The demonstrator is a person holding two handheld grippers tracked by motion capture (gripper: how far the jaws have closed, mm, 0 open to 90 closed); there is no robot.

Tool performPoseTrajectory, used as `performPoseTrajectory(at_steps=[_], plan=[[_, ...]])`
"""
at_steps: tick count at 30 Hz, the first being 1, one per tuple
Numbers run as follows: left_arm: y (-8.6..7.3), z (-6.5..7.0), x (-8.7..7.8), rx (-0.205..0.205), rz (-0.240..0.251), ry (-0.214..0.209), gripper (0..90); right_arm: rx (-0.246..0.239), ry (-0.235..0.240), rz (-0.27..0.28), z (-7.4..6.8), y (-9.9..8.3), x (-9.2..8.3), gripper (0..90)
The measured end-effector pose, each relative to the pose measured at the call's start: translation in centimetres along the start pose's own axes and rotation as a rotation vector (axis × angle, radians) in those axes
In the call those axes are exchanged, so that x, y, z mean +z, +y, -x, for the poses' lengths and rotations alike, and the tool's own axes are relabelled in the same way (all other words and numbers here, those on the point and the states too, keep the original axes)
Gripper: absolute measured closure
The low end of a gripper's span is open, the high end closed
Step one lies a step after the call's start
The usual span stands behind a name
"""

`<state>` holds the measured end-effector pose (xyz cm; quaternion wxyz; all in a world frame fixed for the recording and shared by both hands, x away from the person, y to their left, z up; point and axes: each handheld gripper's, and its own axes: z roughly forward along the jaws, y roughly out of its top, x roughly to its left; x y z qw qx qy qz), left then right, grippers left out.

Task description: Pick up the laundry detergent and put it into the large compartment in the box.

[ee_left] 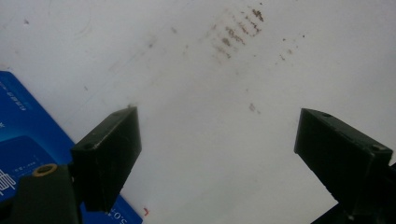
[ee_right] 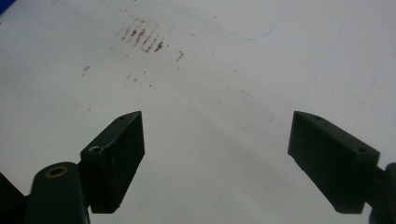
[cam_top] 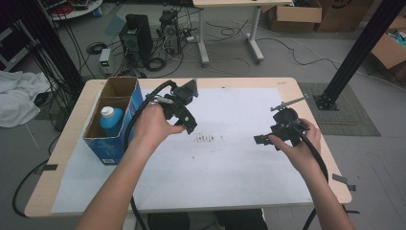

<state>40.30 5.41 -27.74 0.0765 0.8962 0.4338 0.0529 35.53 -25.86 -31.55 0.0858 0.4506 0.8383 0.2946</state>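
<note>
Forearms reach in from the near edge, each gripper spread wide and empty over the white sheet: left gripper beside the blue box, right gripper well apart. This looks like the approach; next the left must likely swing over the box and drop onto the upright blue bottle inside.

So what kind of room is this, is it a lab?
Probably a lab or workshop. Computer towers sit on the floor amid loose cables, cardboard boxes are stacked at the back, and a black metal frame post stands beside the wooden table.
</note>
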Motion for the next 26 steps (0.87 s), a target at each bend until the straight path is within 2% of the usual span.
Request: performPoseTrajectory(at_steps=[6,11,13,26], plan=[[-0.03,0.06,0.26,0.000,0.006,0.000,15.3,0.003,0.002,-0.004,-0.04,-0.01,0.05,18.6],[-0.07,-0.07,0.72,-0.004,-0.018,-0.009,15.3,-0.001,0.003,-0.002,-0.02,-0.02,0.09,18.6],[-0.12,-0.02,0.82,-0.015,-0.011,-0.014,15.5,-0.003,0.004,-0.005,0.00,-0.03,0.08,18.6],[-0.51,-0.11,0.80,-0.009,-0.007,-0.014,15.5,-0.006,0.004,-0.001,-0.40,0.08,-0.04,18.6]])
